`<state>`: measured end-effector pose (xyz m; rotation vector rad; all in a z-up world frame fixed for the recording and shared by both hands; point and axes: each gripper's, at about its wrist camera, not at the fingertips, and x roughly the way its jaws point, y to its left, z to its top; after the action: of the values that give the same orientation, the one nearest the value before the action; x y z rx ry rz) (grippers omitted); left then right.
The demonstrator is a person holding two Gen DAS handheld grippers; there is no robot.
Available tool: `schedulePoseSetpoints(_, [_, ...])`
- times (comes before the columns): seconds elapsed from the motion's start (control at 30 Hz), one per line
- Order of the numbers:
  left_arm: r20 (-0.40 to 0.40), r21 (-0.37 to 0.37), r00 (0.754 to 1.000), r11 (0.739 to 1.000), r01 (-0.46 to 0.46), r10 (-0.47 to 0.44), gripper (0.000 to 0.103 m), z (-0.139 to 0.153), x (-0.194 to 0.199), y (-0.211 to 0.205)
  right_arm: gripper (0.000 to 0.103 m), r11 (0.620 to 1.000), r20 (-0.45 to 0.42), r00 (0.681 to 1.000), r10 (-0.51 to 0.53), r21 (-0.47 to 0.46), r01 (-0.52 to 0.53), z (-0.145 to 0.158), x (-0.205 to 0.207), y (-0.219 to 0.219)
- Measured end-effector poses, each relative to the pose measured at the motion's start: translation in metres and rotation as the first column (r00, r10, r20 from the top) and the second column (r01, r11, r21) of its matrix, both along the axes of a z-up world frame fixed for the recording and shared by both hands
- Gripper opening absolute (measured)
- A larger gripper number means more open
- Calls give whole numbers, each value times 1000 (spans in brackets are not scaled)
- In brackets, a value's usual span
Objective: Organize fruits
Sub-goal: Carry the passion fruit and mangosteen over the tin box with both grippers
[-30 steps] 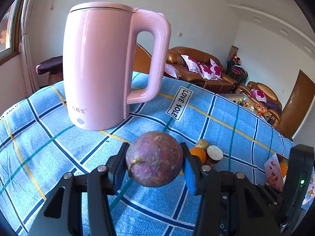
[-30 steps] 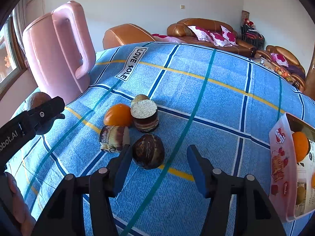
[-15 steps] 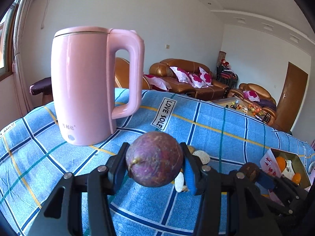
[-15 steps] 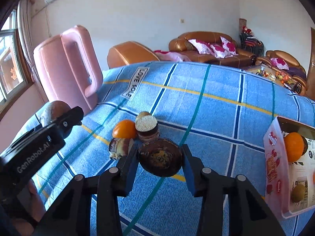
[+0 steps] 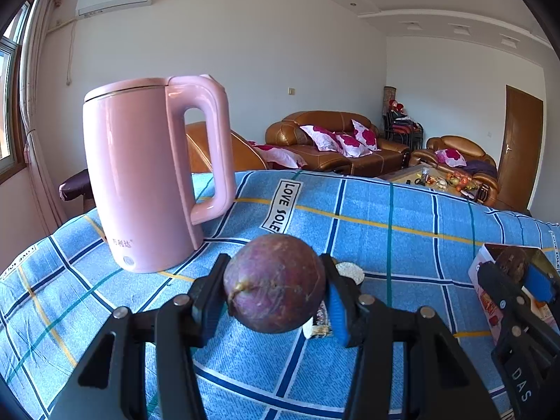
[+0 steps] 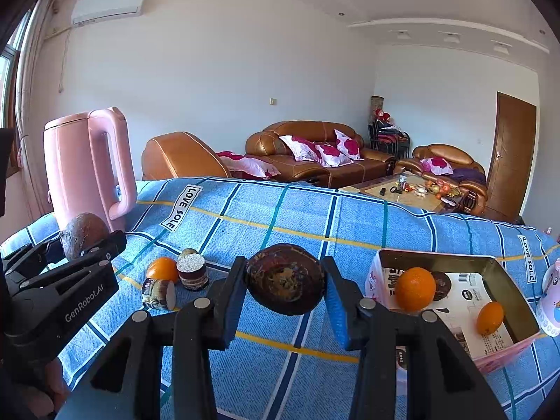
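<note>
The left tongs [image 5: 276, 301] grip a purple fruit [image 5: 274, 281] above the blue checked surface [image 5: 385, 231]. The right tongs [image 6: 285, 297] clench a dark brown fruit [image 6: 285, 284], with an open box [image 6: 497, 273] just to their right.

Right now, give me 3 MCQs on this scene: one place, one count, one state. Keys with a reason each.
1. Where does the pink kettle stand?
A. inside the box
B. on the blue cloth, left of the loose fruit
C. on the sofa

2. How many oranges lie in the box?
A. none
B. two
C. five

3. What is the right gripper doing?
A. clamping a dark brown fruit
B. hanging empty
C. gripping the kettle handle

Key:
1 B, its base sits on the checked cloth.
2 B, a large one and a smaller one show inside.
3 A, both pads press the fruit above the cloth.
</note>
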<state>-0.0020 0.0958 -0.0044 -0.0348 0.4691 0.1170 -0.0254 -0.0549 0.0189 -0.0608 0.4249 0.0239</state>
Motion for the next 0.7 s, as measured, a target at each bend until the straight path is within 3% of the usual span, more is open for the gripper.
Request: schedulePoseSetpoints(0.7, [-13,20,999,999,47,-47,52,2,-9,-28,45,1000,23,1000,-14,-4,14,0,-29,-25])
